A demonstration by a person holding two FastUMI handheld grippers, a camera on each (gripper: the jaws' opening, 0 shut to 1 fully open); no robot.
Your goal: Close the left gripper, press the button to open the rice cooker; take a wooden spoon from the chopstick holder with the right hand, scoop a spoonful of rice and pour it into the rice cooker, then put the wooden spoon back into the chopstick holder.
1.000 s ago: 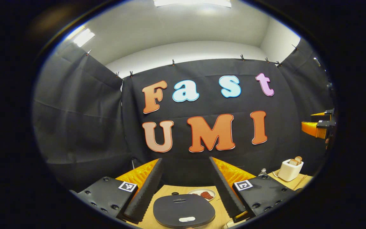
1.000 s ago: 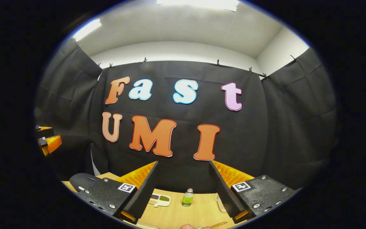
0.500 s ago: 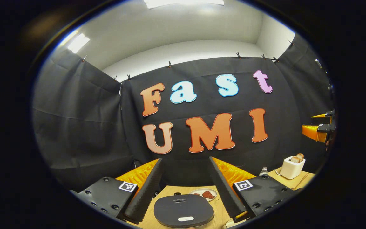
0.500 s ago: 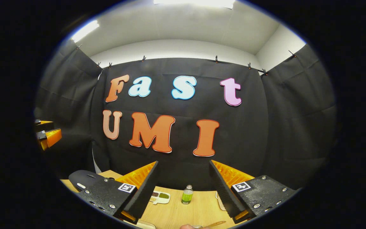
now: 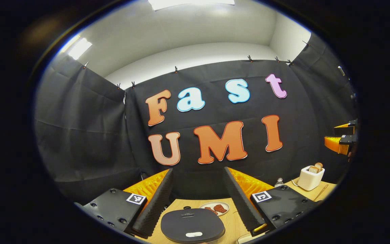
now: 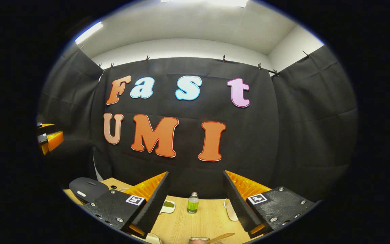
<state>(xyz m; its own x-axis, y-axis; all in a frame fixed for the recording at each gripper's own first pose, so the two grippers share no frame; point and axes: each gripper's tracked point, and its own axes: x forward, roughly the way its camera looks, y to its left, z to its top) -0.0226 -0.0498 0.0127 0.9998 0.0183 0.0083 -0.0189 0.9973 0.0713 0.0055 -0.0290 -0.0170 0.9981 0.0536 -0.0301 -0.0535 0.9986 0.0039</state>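
Note:
The rice cooker (image 5: 192, 224) sits right below my left gripper (image 5: 198, 169), its flat black lid down and a white button (image 5: 193, 234) at its near edge. This gripper's fingers stand wide open, above the lid and not touching it. In the right gripper view the cooker (image 6: 86, 189) lies at the far left. My right gripper (image 6: 195, 173) is open and holds nothing. A wooden spoon (image 6: 220, 237) pokes up at the bottom edge below it. Each gripper shows small at the other view's edge: the right gripper (image 5: 342, 135) and the left gripper (image 6: 47, 136).
On the wooden table (image 6: 195, 223) stand a small green bottle (image 6: 192, 202), a white dish with green filling (image 6: 168, 205) and a plate with red pieces (image 5: 215, 207). A white holder with bread slices (image 5: 310, 177) stands at the right. Black cloth walls close in the booth.
Both views have tipped slightly downward, so more of the table shows. The wooden spoon shows more at the bottom of the right gripper view. Both grippers stay open.

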